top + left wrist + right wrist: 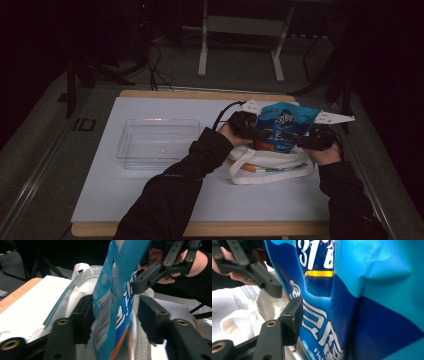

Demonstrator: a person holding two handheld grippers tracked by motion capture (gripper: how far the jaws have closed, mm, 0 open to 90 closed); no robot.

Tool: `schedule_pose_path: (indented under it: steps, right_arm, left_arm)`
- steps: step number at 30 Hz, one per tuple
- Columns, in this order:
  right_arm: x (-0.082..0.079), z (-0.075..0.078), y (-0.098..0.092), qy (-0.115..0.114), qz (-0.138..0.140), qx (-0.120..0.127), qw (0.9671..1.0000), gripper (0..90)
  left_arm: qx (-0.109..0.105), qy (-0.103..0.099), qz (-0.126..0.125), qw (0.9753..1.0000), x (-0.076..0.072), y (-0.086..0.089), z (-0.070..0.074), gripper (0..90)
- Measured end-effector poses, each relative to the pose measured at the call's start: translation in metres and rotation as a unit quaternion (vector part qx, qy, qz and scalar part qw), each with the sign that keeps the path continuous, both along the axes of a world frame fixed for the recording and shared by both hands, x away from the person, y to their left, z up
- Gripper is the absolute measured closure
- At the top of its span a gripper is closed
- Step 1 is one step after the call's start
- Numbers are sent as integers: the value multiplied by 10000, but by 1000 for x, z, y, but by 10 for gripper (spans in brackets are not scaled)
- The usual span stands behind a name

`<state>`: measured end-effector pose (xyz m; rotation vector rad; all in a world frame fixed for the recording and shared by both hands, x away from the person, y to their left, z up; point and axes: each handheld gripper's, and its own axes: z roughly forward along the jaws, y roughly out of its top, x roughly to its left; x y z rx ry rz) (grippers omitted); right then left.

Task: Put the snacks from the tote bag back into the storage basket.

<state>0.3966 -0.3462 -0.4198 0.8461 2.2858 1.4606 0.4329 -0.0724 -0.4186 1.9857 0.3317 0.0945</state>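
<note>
- From the high view, a blue snack bag [286, 125] stands upright at the right side of the table [150, 195], its lower end inside the mouth of a white cloth tote bag [270, 162] that lies on the white sheet.
- The left tool [250, 127] meets the bag from its left side and the right tool [305, 140] from its right, each held in a dark-sleeved hand.
- A clear plastic tray [157, 140] sits well apart to the left, on the same sheet.
- The left gripper view adds what the high view hides: the snack bag [117, 302] is seen edge on, with a barcode, passing between the left tool [117, 315] and its spread jaws, which stand beside it with gaps on both sides.
- It also shows the right tool [150, 280] pressed against the bag higher up, and the tote bag [75, 287] open beneath.
- In the right gripper view, the bag's printed face [352, 302] sits very close; one jaw of the right tool [312, 320] lies against it, the other is hidden behind the bag, pinching it.
</note>
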Motion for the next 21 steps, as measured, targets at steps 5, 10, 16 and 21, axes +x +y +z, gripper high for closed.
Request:
schedule_pose_path:
  steps: [5,10,16,21]
  right_arm:
    - [1,-1,-2,-48,-32,66,10000,556]
    - [1,0,-2,-69,84,24,9999,647]
    - [0,-1,-3,-71,170,9,9998,764]
    - [0,-1,0,-103,173,-96,9998,817]
  left_arm:
    - [8,7,-98,10000,1,-2,0,590]
    - [23,10,-48,10000,3,-6,0,641]
    - [74,-18,29,10000,5,-7,-1,778]
    - [257,-88,18,9996,4,-13,1,855]
